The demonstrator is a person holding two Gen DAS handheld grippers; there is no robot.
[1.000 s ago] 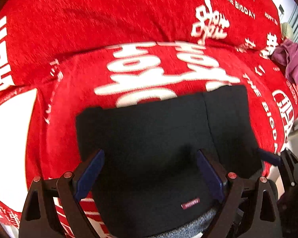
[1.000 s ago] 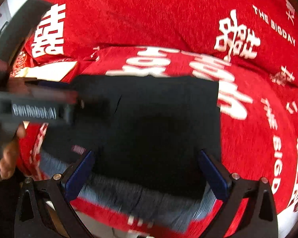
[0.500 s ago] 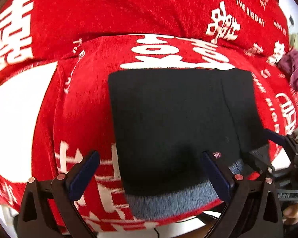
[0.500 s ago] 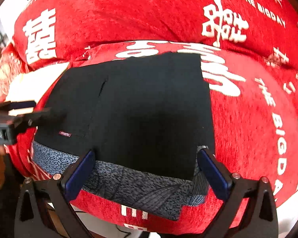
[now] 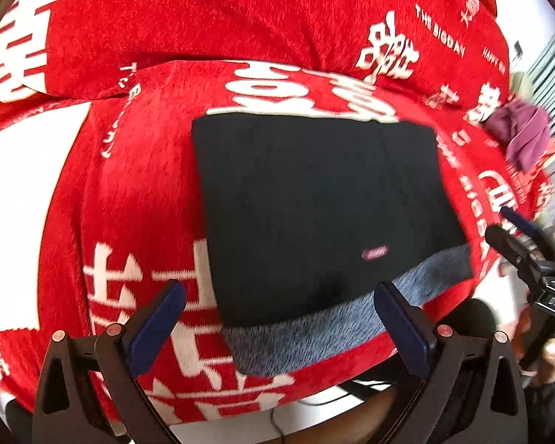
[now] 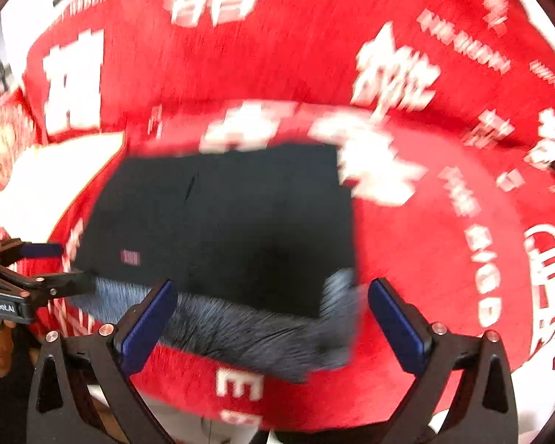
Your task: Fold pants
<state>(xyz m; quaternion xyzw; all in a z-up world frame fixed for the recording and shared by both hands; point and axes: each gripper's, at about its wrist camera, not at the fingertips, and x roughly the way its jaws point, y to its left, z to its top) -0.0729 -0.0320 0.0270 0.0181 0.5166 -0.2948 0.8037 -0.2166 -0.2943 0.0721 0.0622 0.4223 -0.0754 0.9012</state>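
Left wrist view: 1 pair of black pants (image 5: 314, 203), folded into a flat rectangle, grey waistband (image 5: 351, 322) nearest, lying on the red printed blanket (image 5: 137, 185). Left gripper (image 5: 277, 329) spread wide, holding nothing. Right gripper (image 6: 273, 322) likewise wide, empty. Purple cloth (image 5: 521, 137) far right, apart.

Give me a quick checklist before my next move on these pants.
1. Left gripper open and holding nothing: ok.
2. Right gripper open and holding nothing: ok.
3. Black fabric pants folded into a flat rectangle on the red printed blanket: ok.
4. Grey speckled waistband on the near side, toward both grippers: ok.
5. Underlying layers lined up: cannot tell, hidden; the right wrist view is blurred.
6. Purple crumpled cloth apart from the pants: ok.
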